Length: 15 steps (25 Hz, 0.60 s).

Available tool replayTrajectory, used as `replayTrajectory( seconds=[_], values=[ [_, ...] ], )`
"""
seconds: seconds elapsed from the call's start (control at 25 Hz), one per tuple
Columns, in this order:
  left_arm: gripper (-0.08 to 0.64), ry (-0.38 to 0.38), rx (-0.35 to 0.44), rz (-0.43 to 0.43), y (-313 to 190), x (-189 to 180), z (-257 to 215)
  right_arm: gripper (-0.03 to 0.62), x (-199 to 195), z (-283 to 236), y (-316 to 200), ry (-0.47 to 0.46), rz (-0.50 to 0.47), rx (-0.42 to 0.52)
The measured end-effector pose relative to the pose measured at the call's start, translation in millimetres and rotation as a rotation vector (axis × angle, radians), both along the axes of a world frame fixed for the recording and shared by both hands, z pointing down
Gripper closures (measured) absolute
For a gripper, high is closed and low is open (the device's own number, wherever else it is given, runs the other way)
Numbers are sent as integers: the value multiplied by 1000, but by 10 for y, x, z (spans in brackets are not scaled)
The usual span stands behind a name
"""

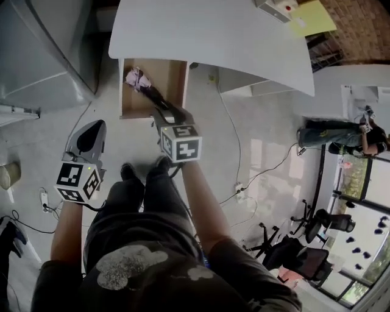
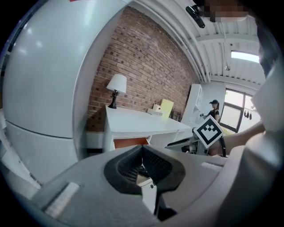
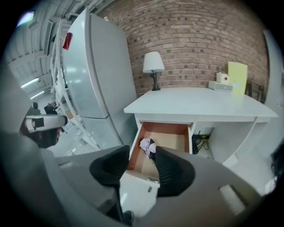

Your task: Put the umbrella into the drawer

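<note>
Under the white desk [image 1: 213, 36] a wooden drawer [image 1: 170, 79] stands pulled out. The umbrella [image 1: 141, 82], folded, pinkish-white with a black handle, lies inside along the drawer's left side. My right gripper [image 1: 166, 117] hovers over the drawer's front edge, above the handle end. In the right gripper view that gripper [image 3: 141, 153] is open with nothing between its pads, and the umbrella [image 3: 147, 145] shows through the gap, down in the drawer [image 3: 177, 133]. My left gripper [image 1: 94, 128] hangs over the floor left of the drawer. It [image 2: 142, 150] is shut and empty.
A large grey fridge [image 1: 42, 49] stands left of the desk. On the desk are a lamp [image 3: 153, 66] and a yellow sheet [image 1: 314, 17]. Cables [image 1: 237, 177] trail over the floor at right. Office chairs [image 1: 304, 244] and a person [image 1: 341, 134] are farther right.
</note>
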<state>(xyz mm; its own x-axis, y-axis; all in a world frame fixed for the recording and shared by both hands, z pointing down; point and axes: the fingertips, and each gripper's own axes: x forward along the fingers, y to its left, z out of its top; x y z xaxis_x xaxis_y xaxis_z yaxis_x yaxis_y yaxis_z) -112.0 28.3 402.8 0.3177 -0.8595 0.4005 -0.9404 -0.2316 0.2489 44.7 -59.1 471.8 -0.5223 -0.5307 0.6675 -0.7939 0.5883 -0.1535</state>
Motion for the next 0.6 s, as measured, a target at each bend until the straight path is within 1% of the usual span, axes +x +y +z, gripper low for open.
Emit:
replayTrajectory(
  seconds=[0.04,0.08,0.12,0.16,0.2,0.28,0.44,0.6],
  values=[
    [549,4,-1,18,-1,50,-36,407,61,-79,38,-13,35,0],
    [549,9,-4,35,0,105,-66,427,122,-152,73,-22,67,2],
    [549,12,-6,51,0,162,-92,477,185,-219,106,-25,97,6],
    [549,14,-8,68,-2,221,-117,508,245,-281,137,-25,123,11],
    [549,15,-7,85,-9,281,-144,516,304,-339,164,-23,147,17],
    [549,15,4,116,-38,403,-219,585,426,-454,206,-18,189,29],
    [549,10,45,162,-67,653,-416,588,664,-697,320,-1,219,80],
    [549,-3,82,193,134,877,-536,588,905,-850,590,-10,241,120]
  ],
)
